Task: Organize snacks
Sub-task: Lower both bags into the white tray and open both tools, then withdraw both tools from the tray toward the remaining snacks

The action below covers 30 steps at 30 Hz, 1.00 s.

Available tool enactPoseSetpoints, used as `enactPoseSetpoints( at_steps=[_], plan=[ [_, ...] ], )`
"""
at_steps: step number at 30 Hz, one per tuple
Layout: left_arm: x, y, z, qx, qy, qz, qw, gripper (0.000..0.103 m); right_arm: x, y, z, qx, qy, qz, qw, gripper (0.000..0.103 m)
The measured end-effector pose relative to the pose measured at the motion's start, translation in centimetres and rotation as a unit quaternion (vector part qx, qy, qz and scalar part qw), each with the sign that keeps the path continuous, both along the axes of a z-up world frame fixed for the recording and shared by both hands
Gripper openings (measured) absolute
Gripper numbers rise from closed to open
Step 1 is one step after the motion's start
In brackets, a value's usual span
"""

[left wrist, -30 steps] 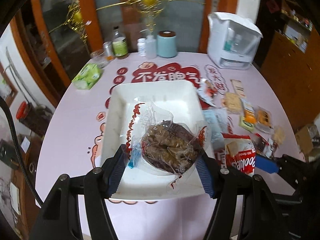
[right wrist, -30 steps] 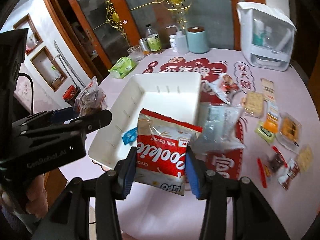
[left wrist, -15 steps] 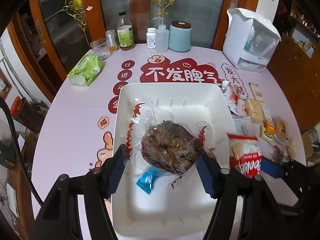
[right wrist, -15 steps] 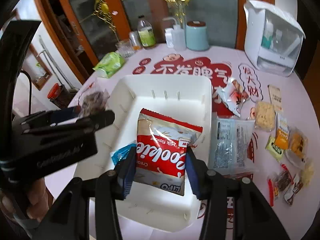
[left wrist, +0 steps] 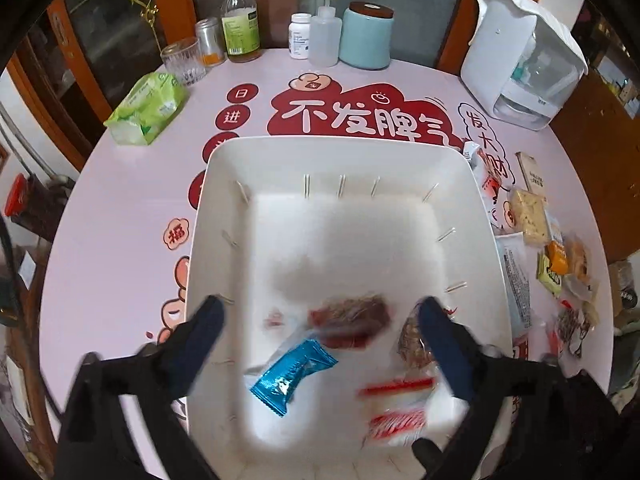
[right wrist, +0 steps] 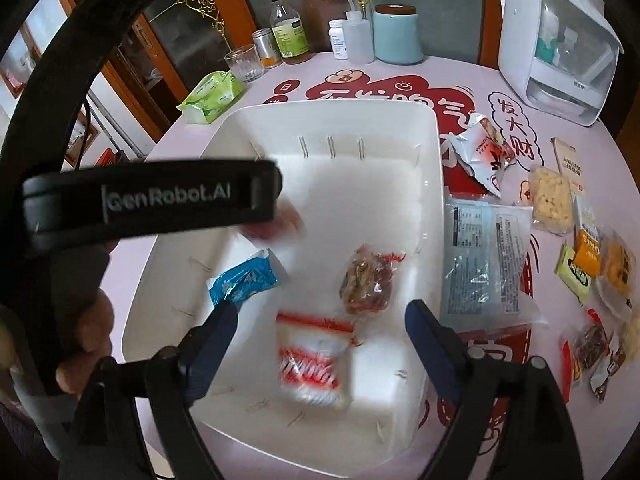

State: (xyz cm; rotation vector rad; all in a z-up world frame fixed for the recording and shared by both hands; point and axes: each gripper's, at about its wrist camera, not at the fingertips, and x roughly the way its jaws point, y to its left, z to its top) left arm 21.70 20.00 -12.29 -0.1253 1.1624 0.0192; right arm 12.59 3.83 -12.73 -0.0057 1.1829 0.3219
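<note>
Inside the white bin [right wrist: 434,148] lay a blue wrapper [right wrist: 242,280], a brown snack pack [right wrist: 368,278] and a red-and-white cookie bag [right wrist: 314,360]; the left gripper [left wrist: 320,312] and right gripper [right wrist: 320,320] had just sprung wide, gripping nothing, while loose snacks [right wrist: 548,196] crowded the table [left wrist: 120,208] at right

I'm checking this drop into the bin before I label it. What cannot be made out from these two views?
- Red-and-white cookie bag: print smeared by motion blur in both wrist views.
- Brown snack pack: blurred in the left view; whether it has landed is unclear.
- Bin's left part: hidden in the right view by the left claw's body.
- Small packets at the table's right edge: too small and distorted to identify.
</note>
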Motion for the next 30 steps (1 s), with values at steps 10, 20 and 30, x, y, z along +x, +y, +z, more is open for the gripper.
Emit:
enactPoseSetpoints(
  at_steps=[10,20,30],
  plan=[
    [-1.2,-0.5,0.7,0.015,-0.013,-0.003,0.9998,0.102,-1.1,0.2,0.1,0.003,0.011,0.012,1.0,0.087],
    [-2.6,0.4,1.3,0.0,-0.009,0.008,0.9999,0.102,-2.1,0.3,0.7,-0.002,0.009,0.013,1.0,0.086],
    [-4.1,1.0,2.9,-0.003,-0.022,0.005,0.9997,0.102,-2.7,-0.1,2.0,-0.01,-0.008,0.0,1.0,0.086]
  ],
)
